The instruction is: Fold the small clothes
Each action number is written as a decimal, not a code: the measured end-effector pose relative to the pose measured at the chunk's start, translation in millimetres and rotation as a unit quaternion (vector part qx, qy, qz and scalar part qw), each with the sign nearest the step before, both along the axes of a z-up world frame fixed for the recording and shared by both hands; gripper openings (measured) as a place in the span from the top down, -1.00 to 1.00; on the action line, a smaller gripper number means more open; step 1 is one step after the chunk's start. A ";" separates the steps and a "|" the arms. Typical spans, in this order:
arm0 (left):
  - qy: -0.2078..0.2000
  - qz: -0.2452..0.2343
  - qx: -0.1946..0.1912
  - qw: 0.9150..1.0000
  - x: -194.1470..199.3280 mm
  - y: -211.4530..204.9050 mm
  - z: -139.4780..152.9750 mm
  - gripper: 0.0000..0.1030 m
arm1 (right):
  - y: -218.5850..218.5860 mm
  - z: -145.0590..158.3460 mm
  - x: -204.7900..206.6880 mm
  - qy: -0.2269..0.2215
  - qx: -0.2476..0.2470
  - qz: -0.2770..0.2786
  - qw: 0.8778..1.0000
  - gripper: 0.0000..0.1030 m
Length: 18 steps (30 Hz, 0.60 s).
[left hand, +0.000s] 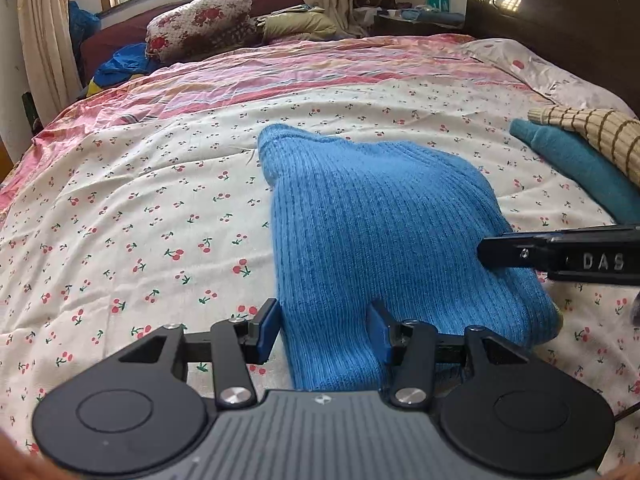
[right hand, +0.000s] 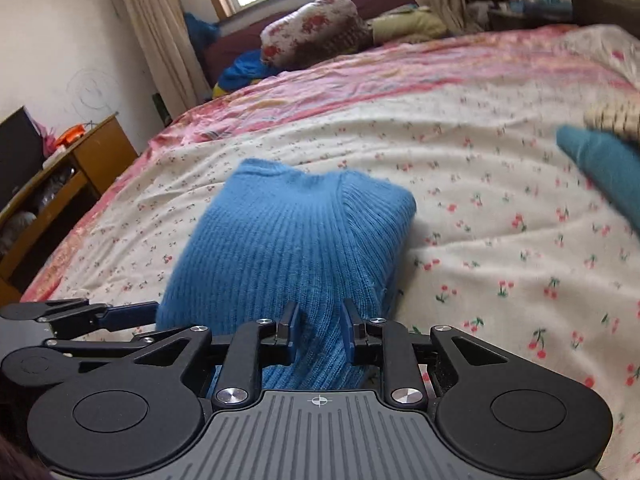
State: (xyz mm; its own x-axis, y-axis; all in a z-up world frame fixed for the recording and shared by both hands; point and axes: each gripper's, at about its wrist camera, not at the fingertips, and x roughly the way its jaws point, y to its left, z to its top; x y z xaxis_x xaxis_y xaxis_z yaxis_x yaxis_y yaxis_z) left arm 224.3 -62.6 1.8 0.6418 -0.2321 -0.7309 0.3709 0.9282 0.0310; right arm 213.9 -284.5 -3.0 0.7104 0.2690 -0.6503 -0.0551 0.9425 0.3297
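Blue ribbed knit garment (left hand: 384,236), bunched on the cherry-print bedsheet (left hand: 152,200), directly ahead of both tongs. We note the left tongs (left hand: 323,330) standing wide apart around the garment's near end, fabric lying between the pads, no pinch visible. We note the right tongs (right hand: 320,330) narrowed onto a fold of the same garment, pads pressing the knit. Right of both tongs, apart from the blue item: a teal garment (left hand: 580,168) with a striped beige knit (left hand: 592,132) lying on it.
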 end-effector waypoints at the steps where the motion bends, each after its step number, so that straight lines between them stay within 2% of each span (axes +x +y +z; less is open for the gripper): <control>1: 0.001 0.000 0.001 1.000 0.2 -0.3 -0.3 -0.03 | -2.1 0.1 1.0 0.002 0.007 -0.002 1.000 0.58; 8: -0.001 -0.005 0.010 1.000 1.2 -3.0 5.7 -0.03 | -3.9 -0.2 0.2 0.004 0.010 -0.002 1.000 0.57; 11: -0.016 -0.006 0.012 1.000 4.8 -4.9 14.5 -0.03 | -4.0 -0.2 -0.6 0.004 0.011 0.000 1.000 0.57; 18: -0.034 -0.005 0.016 0.999 37.8 -21.7 26.3 -0.03 | 1.7 -2.1 -2.8 -0.005 -0.013 0.015 1.000 0.57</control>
State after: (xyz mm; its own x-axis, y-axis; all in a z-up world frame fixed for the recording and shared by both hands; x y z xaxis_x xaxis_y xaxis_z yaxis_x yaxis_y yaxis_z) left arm 262.1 -84.3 28.0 0.6880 -0.2159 -0.6928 0.3767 0.9223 0.0867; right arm 211.2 -282.8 -5.1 0.7088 0.2731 -0.6504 -0.0855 0.9485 0.3051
